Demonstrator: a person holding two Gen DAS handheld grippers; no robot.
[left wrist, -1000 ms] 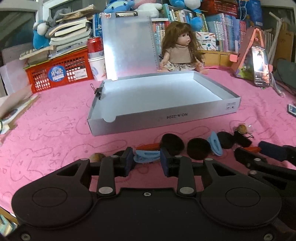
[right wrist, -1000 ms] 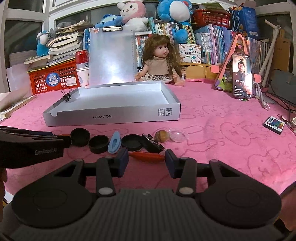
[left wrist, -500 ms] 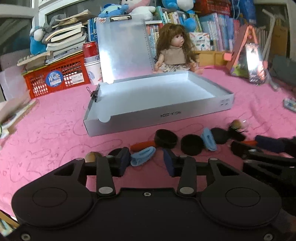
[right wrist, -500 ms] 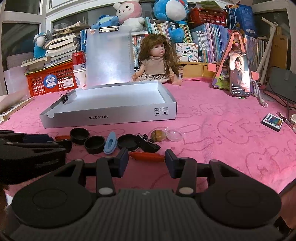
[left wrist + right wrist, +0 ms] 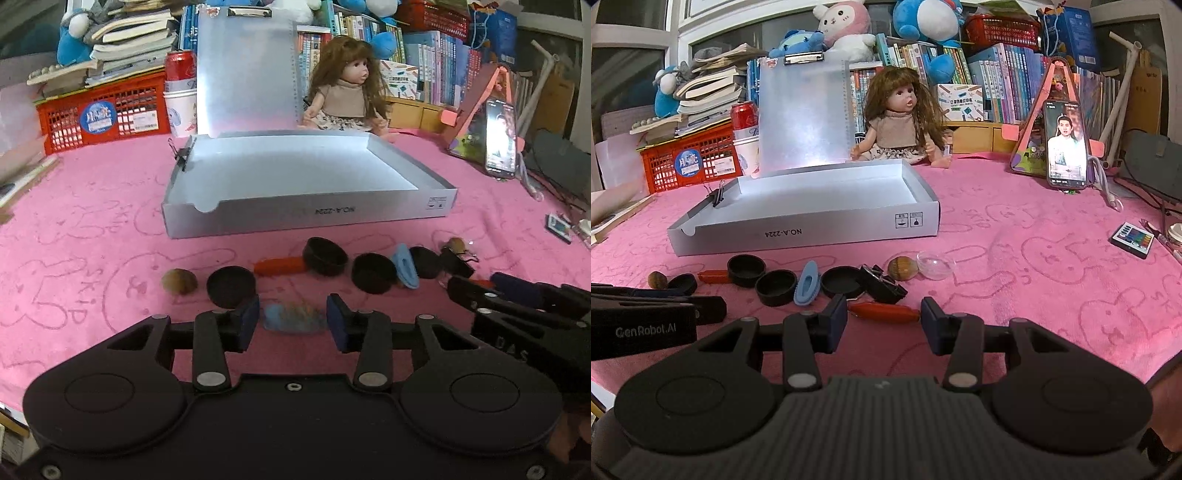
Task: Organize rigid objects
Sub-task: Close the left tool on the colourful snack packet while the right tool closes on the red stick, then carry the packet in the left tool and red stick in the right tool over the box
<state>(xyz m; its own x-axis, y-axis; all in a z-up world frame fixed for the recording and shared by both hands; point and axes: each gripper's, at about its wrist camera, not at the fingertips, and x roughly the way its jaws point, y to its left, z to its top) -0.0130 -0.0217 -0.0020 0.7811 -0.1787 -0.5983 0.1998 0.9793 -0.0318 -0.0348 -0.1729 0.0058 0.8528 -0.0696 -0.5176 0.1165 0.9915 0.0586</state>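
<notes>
Lining the fuzzy pink counter (image 5: pixel 1015 229): round black caps (image 5: pixel 775 287), red pegs (image 5: pixel 884 312), before a silver cardboard tray (image 5: pixel 812 230) printed "NO.A-2224". Left claw (image 5: pixel 290 322) and right claw (image 5: pixel 884 319) spread, pinching nothing.

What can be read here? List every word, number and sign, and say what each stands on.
"NO.A-2224", printed upside down, on the front wall of the grey box.
Two small handling signs, also on that wall.
"GenRobot.AI" on the side of the left tongs.
"SKIP", drawn beside the rabbits on the pink cloth.
Round sticker and white label on the red basket: too blurred.
Book spines and phone screen: too small.
</notes>
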